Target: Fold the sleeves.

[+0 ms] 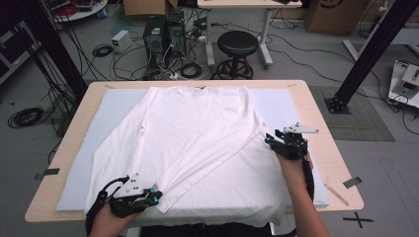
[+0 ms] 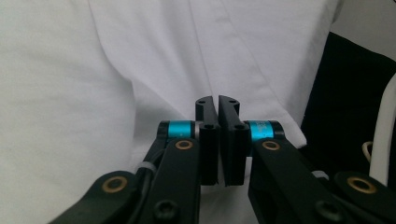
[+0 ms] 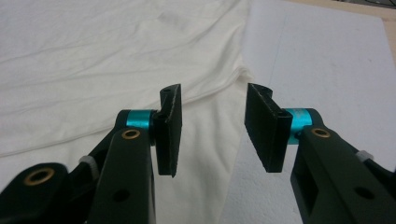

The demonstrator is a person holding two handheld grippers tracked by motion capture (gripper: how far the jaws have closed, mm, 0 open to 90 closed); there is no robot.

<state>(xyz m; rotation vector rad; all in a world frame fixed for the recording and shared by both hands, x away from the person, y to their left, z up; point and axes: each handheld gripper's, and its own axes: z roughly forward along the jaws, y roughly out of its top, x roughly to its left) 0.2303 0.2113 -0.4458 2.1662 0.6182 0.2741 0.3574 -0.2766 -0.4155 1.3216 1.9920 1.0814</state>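
Observation:
A white long-sleeved shirt [image 1: 197,133] lies spread flat on a pale foam pad [image 1: 116,101]. One sleeve [image 1: 217,148] is folded slantwise across the body, from the right shoulder down to the near left. My left gripper [image 1: 156,197] sits at that sleeve's cuff end, low over the cloth. In the left gripper view its jaws [image 2: 218,140] stand a narrow slit apart with nothing between them. My right gripper [image 1: 271,139] hovers at the shirt's right edge. Its jaws [image 3: 212,135] are open over the side seam [image 3: 233,79], holding nothing.
The pad rests on a wooden table [image 1: 321,148]. Beyond its far edge are a black stool [image 1: 237,47], computer towers [image 1: 163,34] and floor cables. A black frame post [image 1: 368,54] stands to the right. A person's forearms enter from the near edge.

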